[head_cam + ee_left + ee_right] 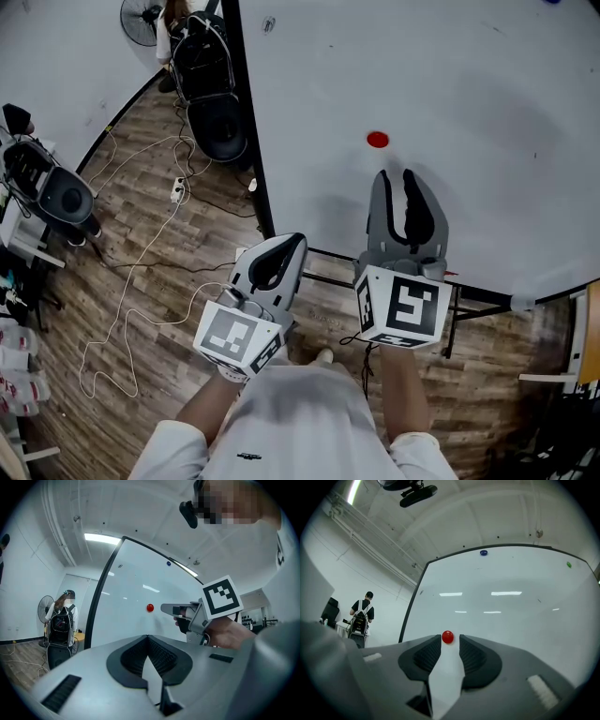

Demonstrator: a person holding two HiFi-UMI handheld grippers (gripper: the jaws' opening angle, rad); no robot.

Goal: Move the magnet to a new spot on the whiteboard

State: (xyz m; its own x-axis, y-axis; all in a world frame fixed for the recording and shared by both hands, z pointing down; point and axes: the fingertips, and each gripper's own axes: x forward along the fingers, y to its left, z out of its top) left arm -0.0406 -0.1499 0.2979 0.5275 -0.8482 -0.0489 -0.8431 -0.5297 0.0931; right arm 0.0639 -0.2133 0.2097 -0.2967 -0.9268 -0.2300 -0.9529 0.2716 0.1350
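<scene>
Right tongs point(396, 174) are being held parted, aimed at the small round red magnet point(377, 140) stuck on the white whiteboard point(487, 94) just ahead, for straddling it; left tongs point(296, 242) are being held closed, aside.

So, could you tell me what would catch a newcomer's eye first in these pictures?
The small red magnet stands out against the wide whiteboard. The right gripper points straight at it with jaws apart, its tips short of it. The left gripper is held off the board's edge, jaws together and empty.
</scene>
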